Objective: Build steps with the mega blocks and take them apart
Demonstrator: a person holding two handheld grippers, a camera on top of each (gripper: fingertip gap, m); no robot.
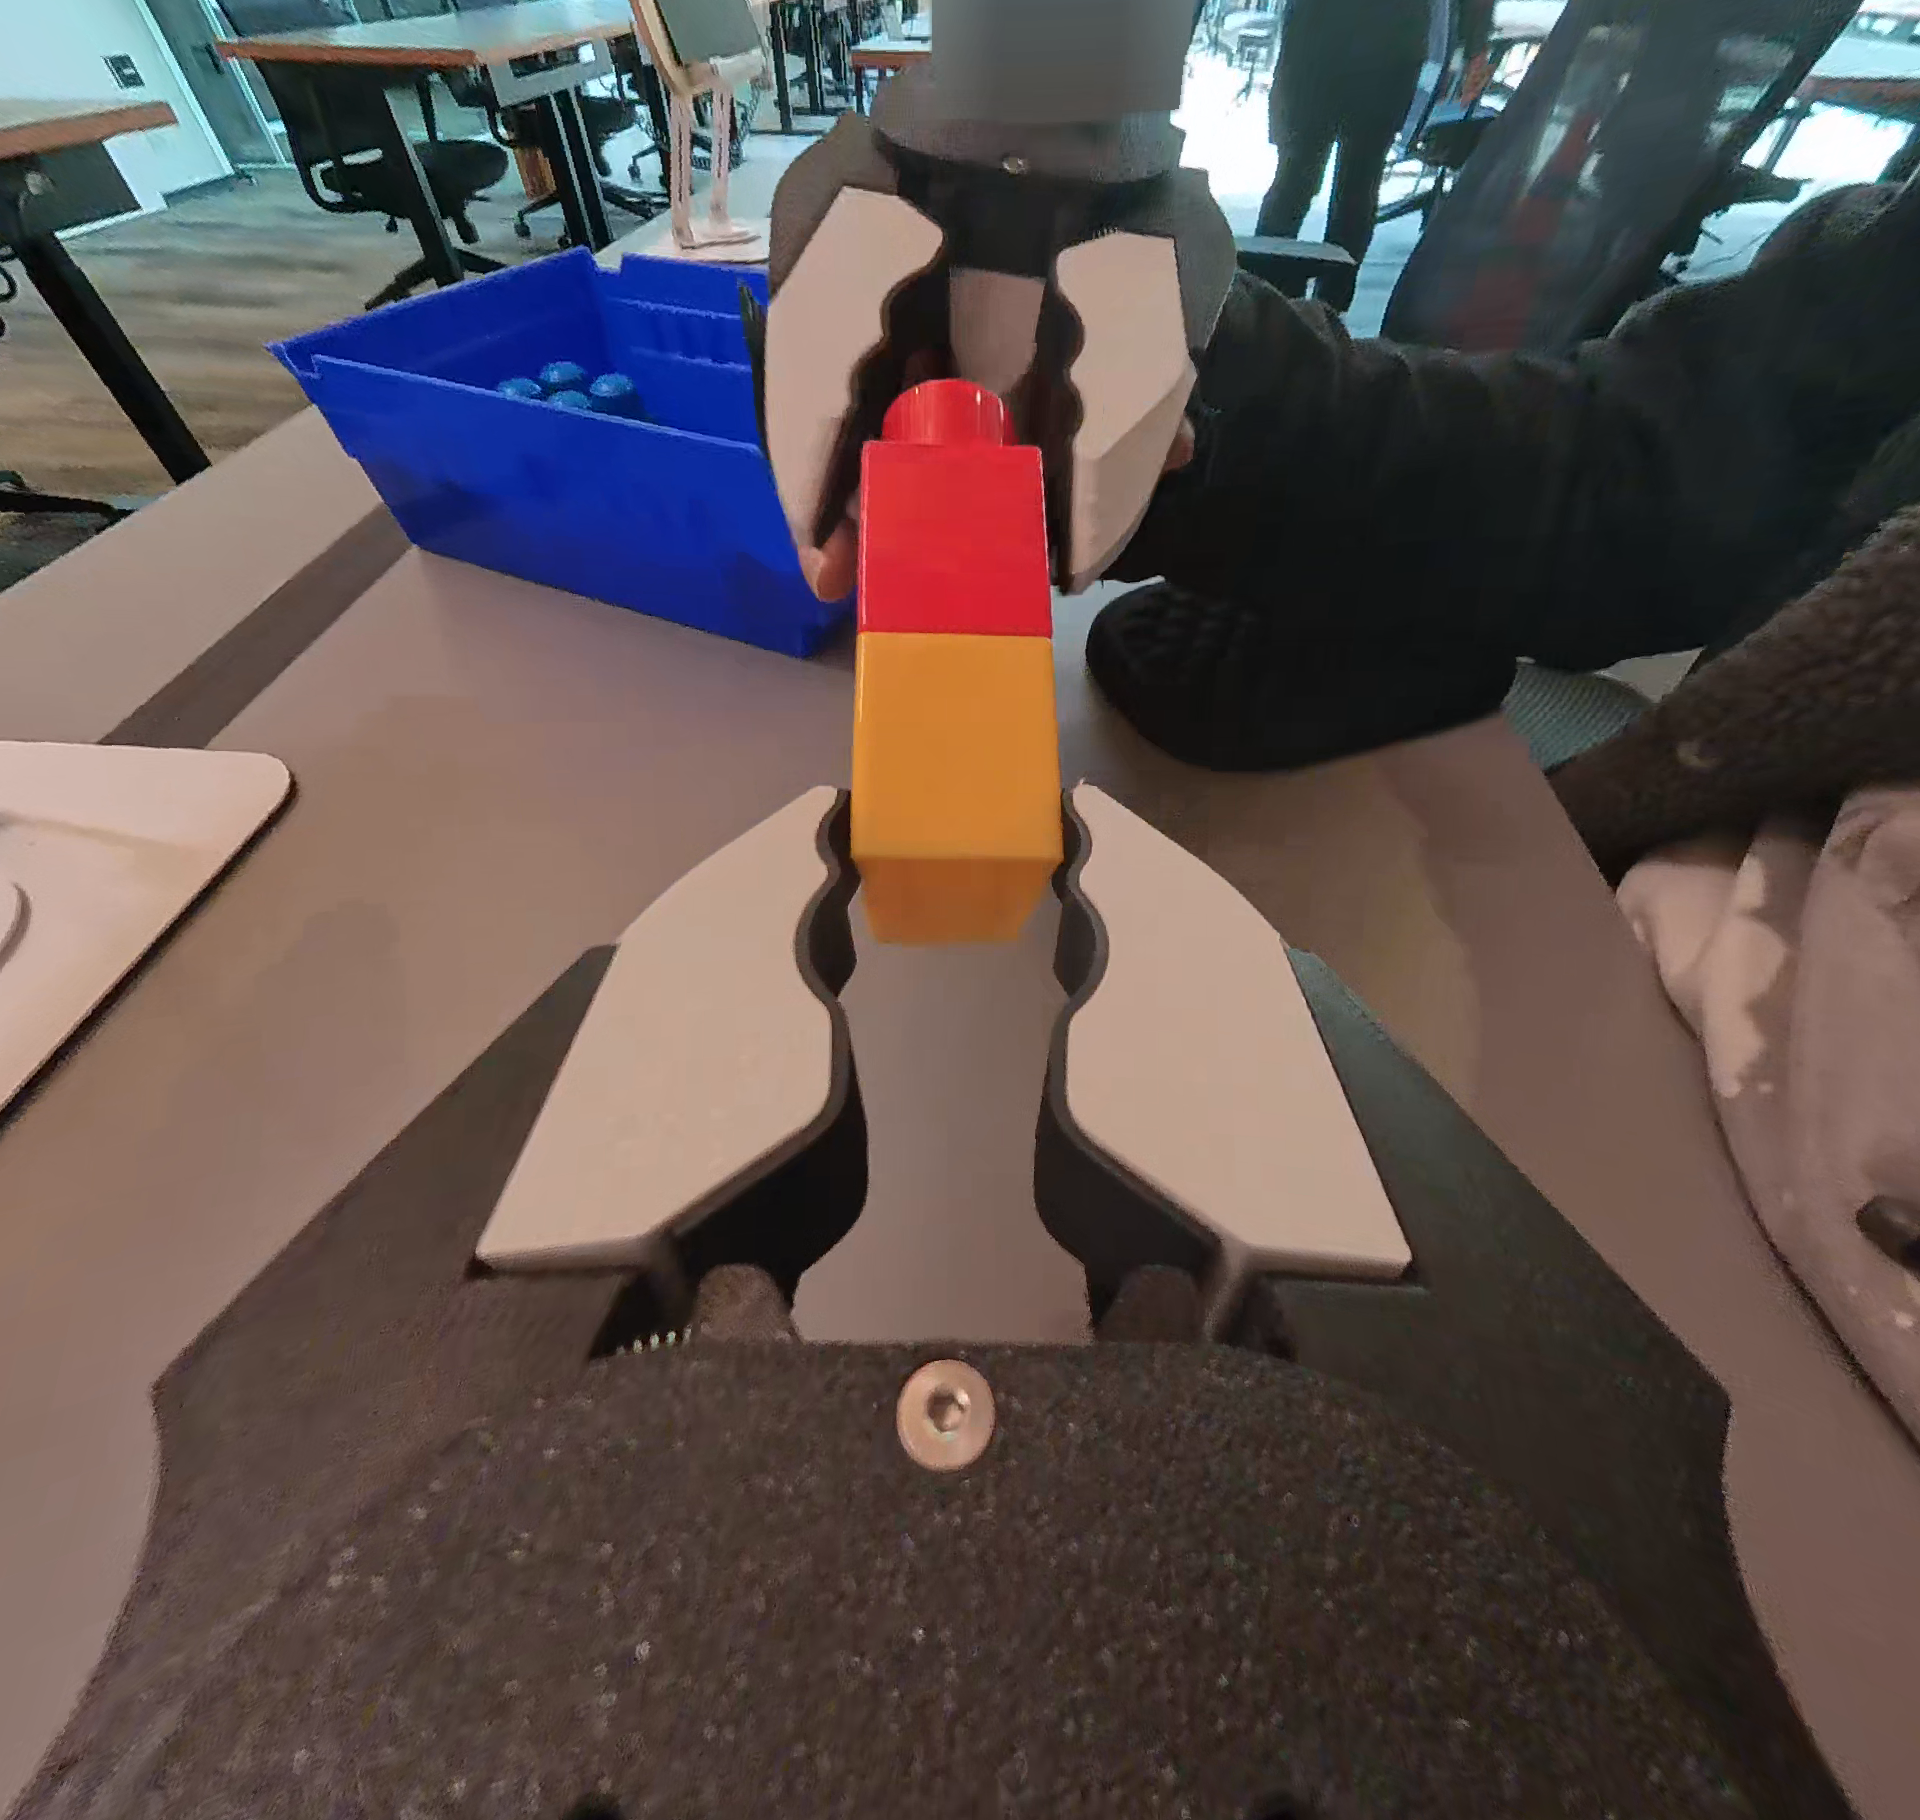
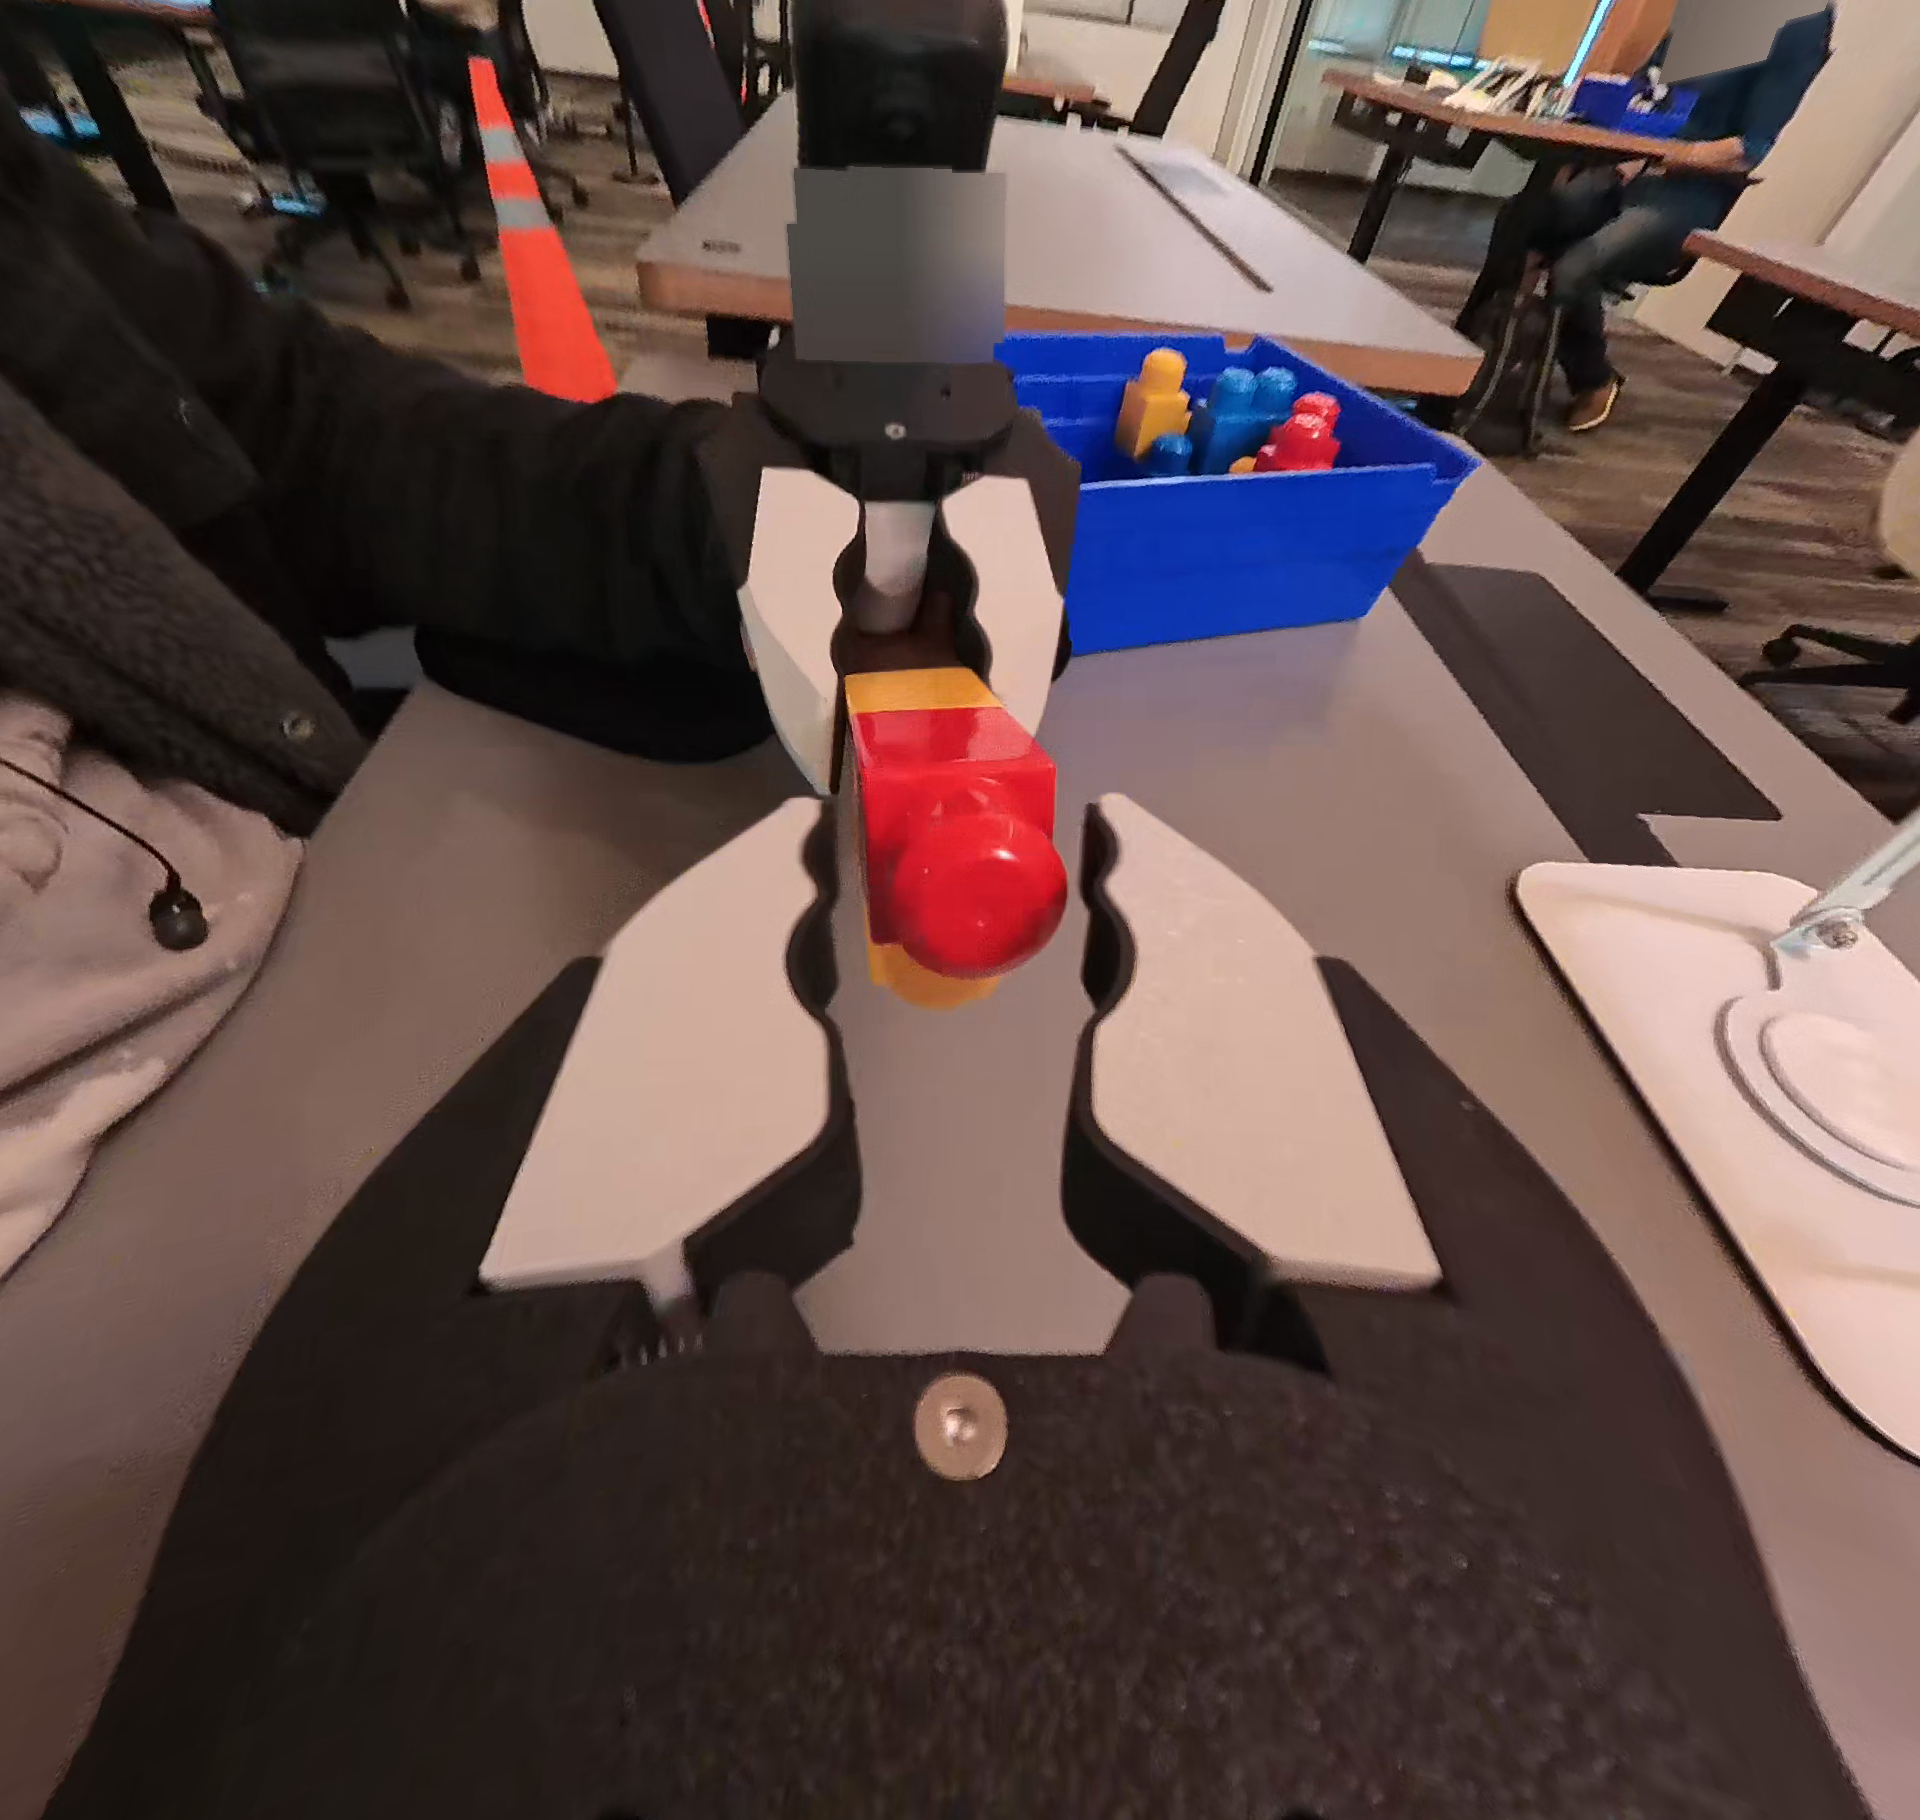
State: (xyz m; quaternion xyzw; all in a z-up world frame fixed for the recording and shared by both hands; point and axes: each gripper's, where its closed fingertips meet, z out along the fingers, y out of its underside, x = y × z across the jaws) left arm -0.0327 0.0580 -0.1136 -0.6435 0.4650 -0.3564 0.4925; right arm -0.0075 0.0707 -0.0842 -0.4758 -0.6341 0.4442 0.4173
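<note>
Blocks joined end to end hang between both grippers: left gripper (image 1: 956, 825) jaws clamp the yellow block (image 1: 954, 752), right gripper (image 2: 951, 825) jaws stand slightly wide around the red block (image 2: 940, 783) at twelve o'clock, seemingly for pulling them apart.

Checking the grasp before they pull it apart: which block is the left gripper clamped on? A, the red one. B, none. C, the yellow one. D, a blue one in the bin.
C: the left gripper pinches the yellow block, with the red block joined beyond it.

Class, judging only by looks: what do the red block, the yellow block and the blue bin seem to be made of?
Red block and yellow block: probably moulded plastic, glossy, with highlights and rounded edges. Blue bin: likely plastic too, duller, with moulded ribs inside.
</note>
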